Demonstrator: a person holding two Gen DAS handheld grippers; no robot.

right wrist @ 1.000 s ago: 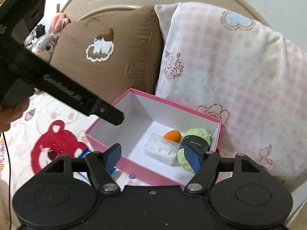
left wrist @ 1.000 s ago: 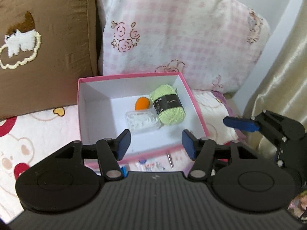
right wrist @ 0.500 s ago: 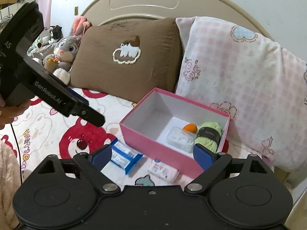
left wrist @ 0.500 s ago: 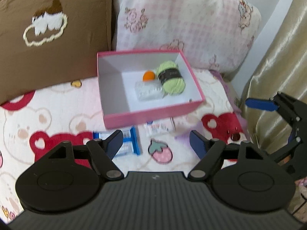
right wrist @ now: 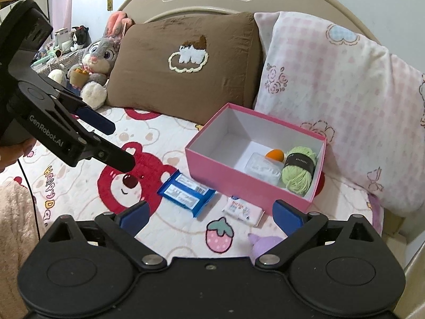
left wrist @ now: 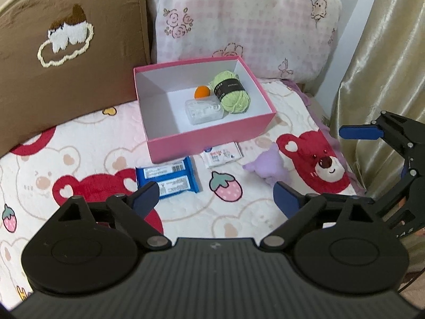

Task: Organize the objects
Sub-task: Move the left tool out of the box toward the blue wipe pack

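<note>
Your left claw hangs above the bed with its blue pads spread wide and nothing between them; your right claw is likewise released and empty, and both are well clear of the items. The pink box sits on the bear-print bedspread just in front of the brown pillow and the pink checked pillow. Inside it, toward its right end, you have the green yarn ball, the small orange ball just beside it, and the clear plastic case in front of the orange ball, touching or nearly touching the yarn. Outside the box, on the bedspread just in front of its near wall, lie the blue snack packet and, to its right, the small white tissue pack. A purple plush toy rests further right, near the red bear print. From the right wrist view a grey plush rabbit sits beyond the brown pillow
</note>
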